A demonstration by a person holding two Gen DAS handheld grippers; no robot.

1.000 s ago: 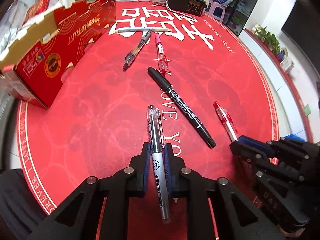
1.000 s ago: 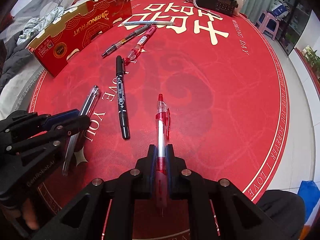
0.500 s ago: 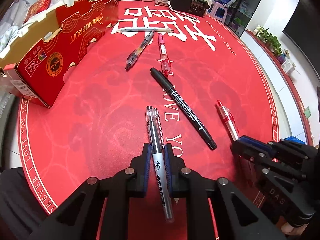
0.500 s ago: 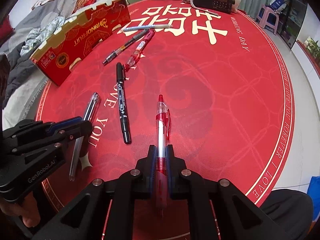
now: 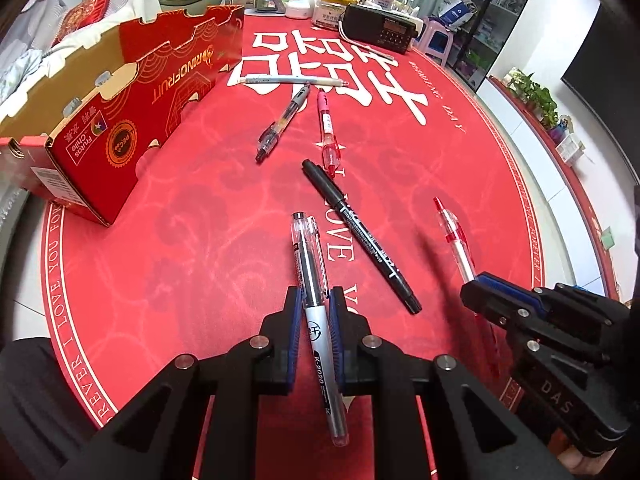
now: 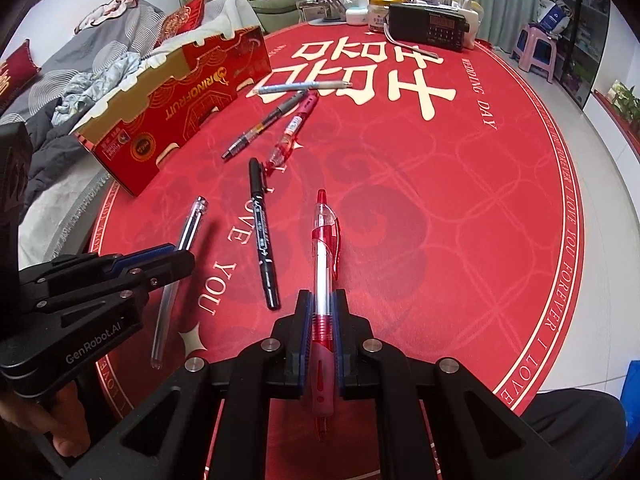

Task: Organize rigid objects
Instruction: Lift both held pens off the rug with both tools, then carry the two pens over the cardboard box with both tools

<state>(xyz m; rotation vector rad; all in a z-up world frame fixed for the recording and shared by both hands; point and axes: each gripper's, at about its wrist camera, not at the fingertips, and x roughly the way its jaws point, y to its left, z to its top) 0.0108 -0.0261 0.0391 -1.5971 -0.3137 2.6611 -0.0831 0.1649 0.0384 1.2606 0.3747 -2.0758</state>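
Both held pens now clear of mat, shadows beneath.
Left gripper (image 5: 315,316): jaws clamped on clear gel pen (image 5: 310,264).
Right gripper (image 6: 323,316): jaws clamped on red pen (image 6: 325,264).
Destination, judged: open carton (image 5: 132,120), far left.
Advice: carry level, release low inside carton; skip black marker (image 5: 360,232).

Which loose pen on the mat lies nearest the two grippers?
The black marker, lying between the held clear pen and held red pen; the grey, pink and white pens sit farther off, toward the box.
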